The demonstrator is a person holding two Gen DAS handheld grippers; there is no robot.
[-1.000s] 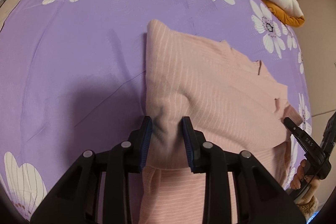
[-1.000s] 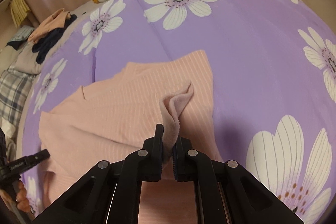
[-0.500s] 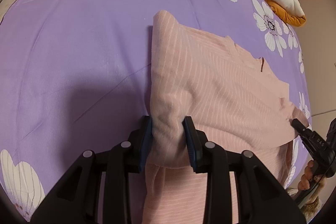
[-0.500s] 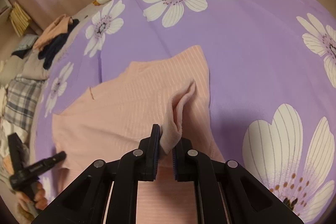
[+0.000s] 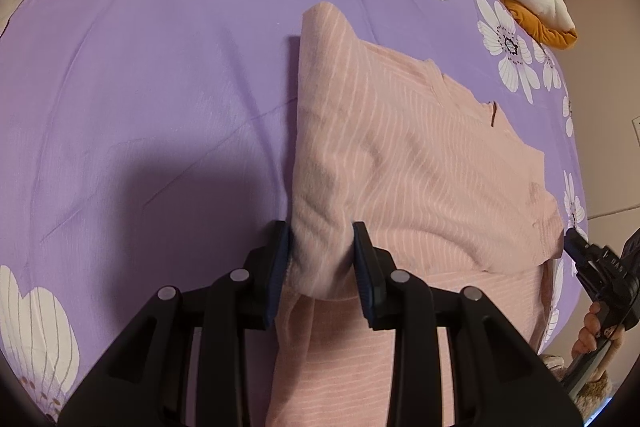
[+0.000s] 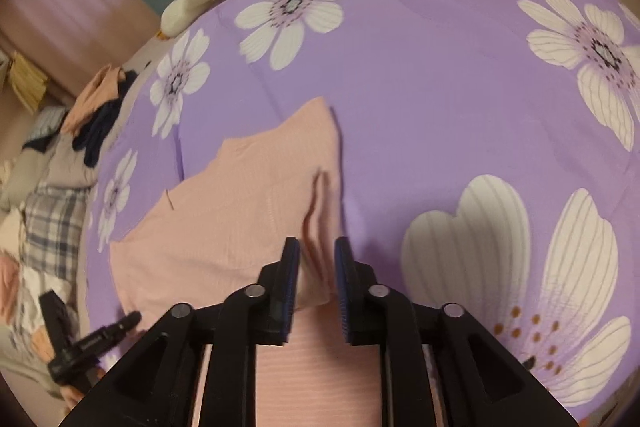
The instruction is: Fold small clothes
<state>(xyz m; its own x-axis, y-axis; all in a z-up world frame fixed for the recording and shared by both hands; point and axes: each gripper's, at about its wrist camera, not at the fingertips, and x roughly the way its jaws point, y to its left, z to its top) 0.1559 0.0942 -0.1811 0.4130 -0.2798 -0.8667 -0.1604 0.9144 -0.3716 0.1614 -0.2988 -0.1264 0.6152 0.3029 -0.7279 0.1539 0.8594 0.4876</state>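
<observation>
Pink top (image 5: 420,163) folded over on purple sheet (image 5: 160,87); L gripper (image 5: 321,251) & R gripper (image 6: 317,269) both parted, fabric loose between jaws, prob. letting fold settle flat.

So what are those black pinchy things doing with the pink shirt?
A person is folding a pink striped top on a purple flowered bedspread, with one gripper in each hand. The left gripper has its fingers around a bunched fold at the top's near edge. The right gripper stands open around another fold. The far half already lies doubled over.
</observation>
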